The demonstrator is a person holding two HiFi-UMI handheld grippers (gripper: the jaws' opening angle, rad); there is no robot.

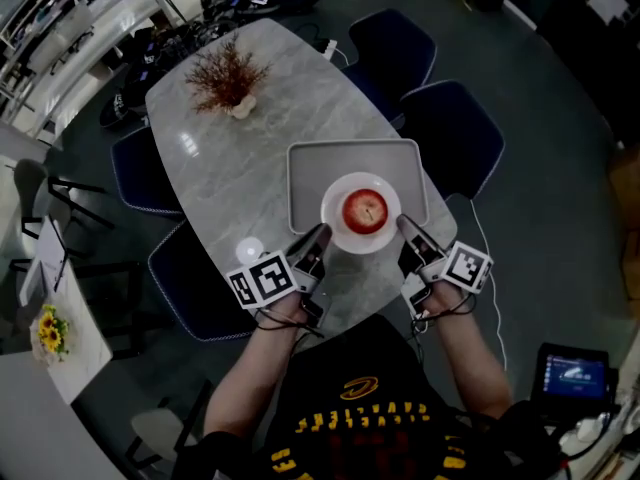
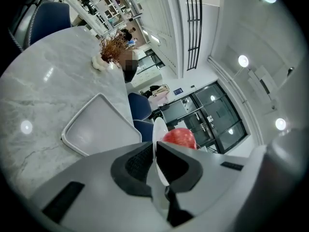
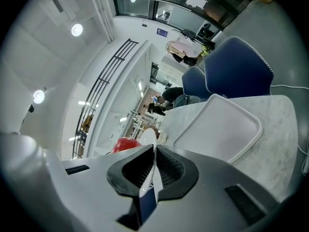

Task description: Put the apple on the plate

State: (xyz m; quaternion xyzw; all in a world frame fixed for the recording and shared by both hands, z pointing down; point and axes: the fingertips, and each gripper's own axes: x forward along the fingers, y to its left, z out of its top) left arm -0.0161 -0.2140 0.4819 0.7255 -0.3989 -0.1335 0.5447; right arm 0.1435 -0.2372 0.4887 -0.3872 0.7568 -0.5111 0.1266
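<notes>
Nearest us, left gripper (image 1: 320, 234) and right gripper (image 1: 406, 224) are each clamped on opposite edges of the white plate (image 1: 333, 206), its thin rim pinched between the jaws; we judge it stiff, slick and breakable, best carried level. At frame centre the apple (image 1: 365, 210) sits mid-plate, over the near edge of the grey tray (image 1: 310, 163); firm, smooth, apt to roll, roundish without a real long axis, stem end seemingly up.

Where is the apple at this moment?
In the head view, the apple lies centred on the white plate, gripped by the left claw and right claw, over the near edge of the grey tray.
</notes>
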